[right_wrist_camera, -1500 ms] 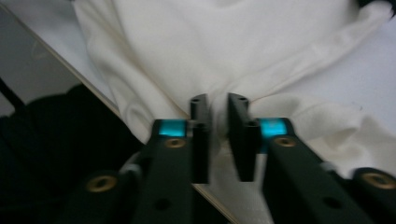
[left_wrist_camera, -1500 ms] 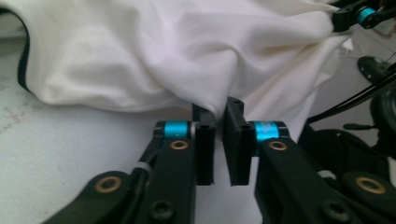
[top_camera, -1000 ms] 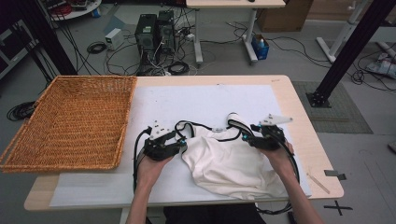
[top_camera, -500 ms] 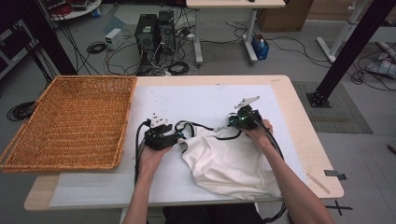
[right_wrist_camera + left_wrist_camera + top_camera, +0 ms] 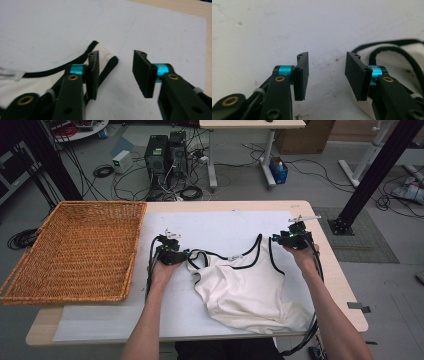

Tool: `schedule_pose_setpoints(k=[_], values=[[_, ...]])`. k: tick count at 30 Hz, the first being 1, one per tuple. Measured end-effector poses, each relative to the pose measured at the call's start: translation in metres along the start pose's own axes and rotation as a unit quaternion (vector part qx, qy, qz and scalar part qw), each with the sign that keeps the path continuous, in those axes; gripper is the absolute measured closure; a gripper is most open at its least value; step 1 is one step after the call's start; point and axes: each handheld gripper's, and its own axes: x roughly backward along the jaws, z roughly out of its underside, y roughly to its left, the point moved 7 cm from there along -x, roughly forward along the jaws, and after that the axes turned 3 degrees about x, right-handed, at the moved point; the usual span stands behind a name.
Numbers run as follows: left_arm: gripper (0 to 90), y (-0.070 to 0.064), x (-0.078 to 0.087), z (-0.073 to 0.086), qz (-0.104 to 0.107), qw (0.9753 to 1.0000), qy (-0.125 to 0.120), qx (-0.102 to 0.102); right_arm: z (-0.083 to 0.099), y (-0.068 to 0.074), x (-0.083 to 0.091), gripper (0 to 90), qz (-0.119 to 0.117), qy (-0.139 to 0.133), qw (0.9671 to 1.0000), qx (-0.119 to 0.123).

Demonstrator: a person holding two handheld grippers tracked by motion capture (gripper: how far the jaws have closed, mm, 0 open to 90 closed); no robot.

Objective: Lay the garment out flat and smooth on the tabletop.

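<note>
Two forearms reach in over the near edge of the table (image 5: 320, 227) to a soft white tank top (image 5: 247, 287) with black trim, spread flat on the white sheet (image 5: 220, 227). The left gripper (image 5: 181, 254) sits at the top's looped left strap and the right gripper (image 5: 291, 238) at its right strap, both with jaws parted and holding nothing. Left of the top lies a rectangular woven wicker basket (image 5: 75, 250), with bare sheet beyond the top toward the far edge.

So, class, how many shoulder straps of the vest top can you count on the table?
2. One strap lies bunched beside the left gripper; the other strap lies stretched toward the right gripper. None seems hidden.
</note>
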Motion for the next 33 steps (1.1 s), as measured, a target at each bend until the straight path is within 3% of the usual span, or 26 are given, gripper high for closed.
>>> schedule_pose_setpoints(k=[3,7,11,13,14,17,20,24,25,26,27,30,33], values=[[54.1,-0.013,-0.006,-0.003,0.011,0.9996,-0.005,-0.025,0.005,0.013,0.010,50.9,-0.009,-0.009,0.9997,0.021],[56.9,-0.035,-0.010,-0.006,0.044,0.9961,-0.015,-0.074,0.011,0.030,0.018,45.3,-0.023,-0.017,0.9988,0.039],[65.8,-0.039,-0.018,-0.005,0.056,0.9952,-0.013,-0.079,0.018,0.041,0.023,43.4,-0.026,-0.020,0.9983,0.049],[76.9,-0.043,-0.019,-0.006,0.066,0.9938,-0.011,-0.088,0.022,0.043,0.025,43.3,-0.028,-0.016,0.9983,0.050],[83.5,-0.043,-0.019,-0.009,0.062,0.9939,-0.011,-0.091,0.024,0.044,0.026,43.2,-0.027,-0.015,0.9983,0.050],[88.7,-0.031,-0.009,-0.029,0.032,0.9951,-0.066,-0.066,0.028,0.042,0.031,43.2,-0.028,-0.017,0.9987,0.040],[88.8,-0.012,-0.004,-0.052,0.003,0.9960,-0.084,-0.031,0.028,0.041,0.034,43.3,-0.030,-0.020,0.9986,0.039],[87.1,0.002,-0.004,-0.072,-0.025,0.9955,-0.089,-0.020,0.030,0.041,0.034,42.6,-0.025,-0.014,0.9989,0.038],[75.2,0.003,-0.003,-0.074,-0.025,0.9954,-0.092,-0.011,0.031,0.040,0.034,41.9,-0.023,-0.012,0.9990,0.037],[63.4,0.003,-0.002,-0.073,-0.021,0.9956,-0.092,0.001,0.033,0.040,0.035,41.2,-0.023,-0.011,0.9991,0.035],[58.3,0.003,0.001,-0.071,-0.015,0.9963,-0.084,0.008,0.035,0.039,0.036,40.5,-0.021,-0.010,0.9992,0.033],[54.3,-0.004,0.014,-0.056,-0.003,0.9978,-0.067,0.001,0.046,0.039,0.041,40.0,-0.018,-0.008,0.9996,0.020],[53.7,-0.021,0.033,-0.031,0.021,0.9967,-0.078,0.004,0.063,0.042,0.049,40.1,-0.018,-0.006,0.9997,0.015]])
